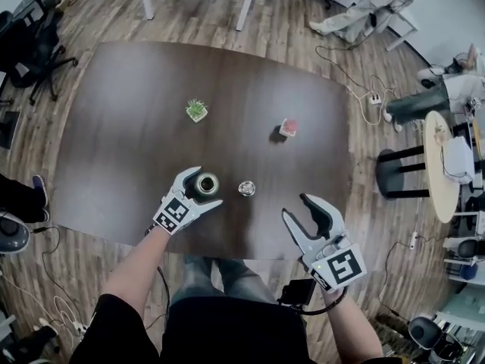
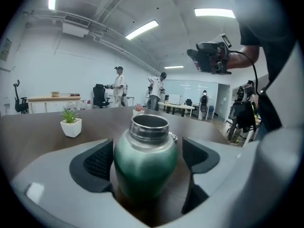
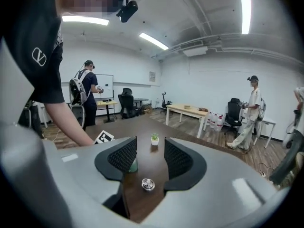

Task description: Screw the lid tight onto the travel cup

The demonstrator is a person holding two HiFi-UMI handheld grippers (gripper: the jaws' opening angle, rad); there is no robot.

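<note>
Low in the frame, your left hand-held gripper (image 1: 203, 187) gapes around the uncapped travel cup (image 2: 145, 163), right hand-held gripper (image 1: 296, 207) parted, empty, lid (image 1: 246, 189) untouched.

On the dark table (image 1: 114, 127) stand 1 small green potted plant (image 1: 196, 111) and, apparently, a pink-flowered one (image 1: 289, 127).

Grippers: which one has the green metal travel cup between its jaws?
The left gripper: its open jaws flank the green metal travel cup without pressing. The right gripper is empty.
</note>
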